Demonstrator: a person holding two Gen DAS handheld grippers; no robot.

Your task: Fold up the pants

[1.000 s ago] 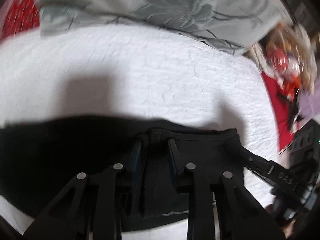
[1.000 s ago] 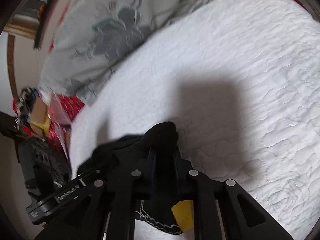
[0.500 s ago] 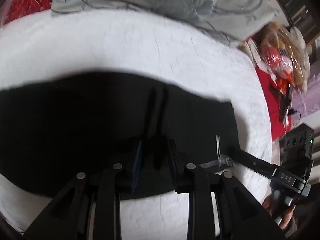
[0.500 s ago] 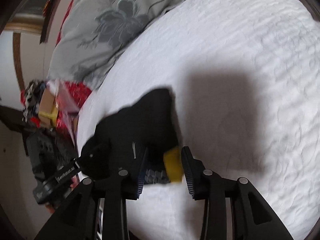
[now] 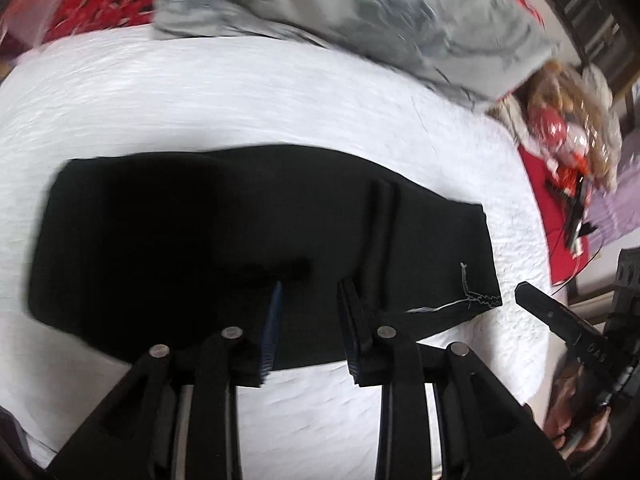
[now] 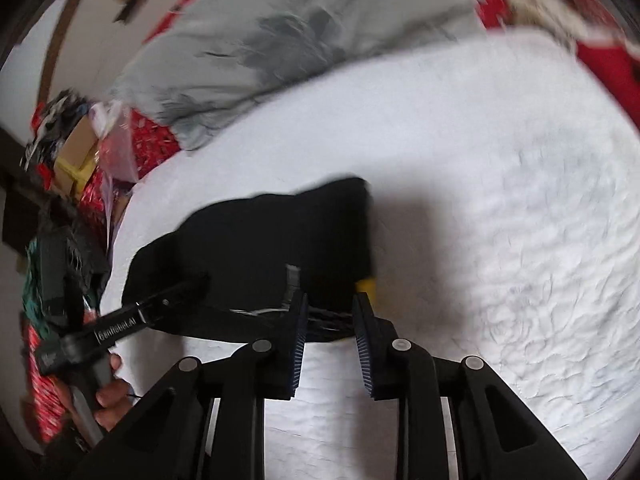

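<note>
The black pants (image 5: pixel 240 240) lie folded flat on the white quilt (image 5: pixel 240 100). White stitching shows at their near right corner. In the right wrist view the pants (image 6: pixel 272 248) show a yellow tag (image 6: pixel 368 285) at the near edge. My left gripper (image 5: pixel 310 288) is open and empty, its tips over the near edge of the pants. My right gripper (image 6: pixel 329 300) is open and empty at the near edge by the yellow tag. Each gripper shows in the other's view: the right one (image 5: pixel 560 320) at the right, the left one (image 6: pixel 132 320) at the left.
A grey floral pillow (image 5: pixel 360 12) lies at the far side of the quilt. Red patterned fabric (image 5: pixel 92 0) lies at the far left. Clutter with red packaging (image 5: pixel 568 132) sits off the right edge, and boxes with wrapping (image 6: pixel 76 152) off the other side.
Both grippers let go of the pants and opened. They pulled back toward the near edge, and the pants now lie flat on the quilt.
</note>
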